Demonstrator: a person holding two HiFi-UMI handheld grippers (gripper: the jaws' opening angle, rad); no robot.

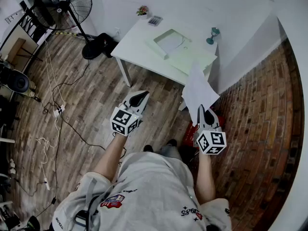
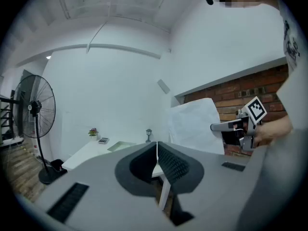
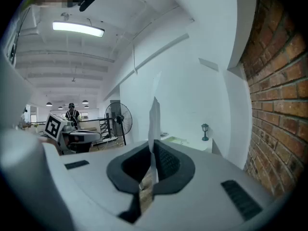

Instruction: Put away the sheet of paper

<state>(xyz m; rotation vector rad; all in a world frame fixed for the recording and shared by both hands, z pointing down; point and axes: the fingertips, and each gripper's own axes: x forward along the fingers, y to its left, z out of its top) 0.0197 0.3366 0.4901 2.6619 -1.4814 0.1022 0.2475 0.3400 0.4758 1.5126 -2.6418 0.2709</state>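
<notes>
Plainly, the right gripper [image 1: 202, 110] is clamped on the sheet of paper [image 1: 198, 88]. Its dark ribbed pads meet on the sheet's lower edge. The thin white sheet stands up out of the jaws, slightly bowed, and shows edge-on in the right gripper view. The left gripper [image 1: 141, 96] is held well apart to the left of it, with its jaws pressed together and nothing between them. Both grippers have smooth pale grey shells, and each carries a cube with black-and-white square markers at its rear.

Ahead of both grippers stands a white table [image 1: 137, 42] with a smooth matt top and square legs. On it, just beyond the top of the held sheet, lies a flat pale green holder [image 1: 160, 47]. Whether this is a shallow tray or an open folder cannot be told. Its framed far half holds something flat and white, and its near half is bare green.

Beyond the right gripper, at the table's far right corner, stands a small teal lantern-shaped ornament [image 1: 212, 34]. Farther ahead of the left gripper sit a tiny potted plant [image 1: 142, 10] and a calculator [image 1: 155, 20].

A pedestal fan [image 1: 67, 5] with a round black wire cage stands far to the left gripper's left on the wood-plank floor [image 1: 86, 95]. A rough red brick wall [image 3: 279, 81] runs along the right gripper's right.
</notes>
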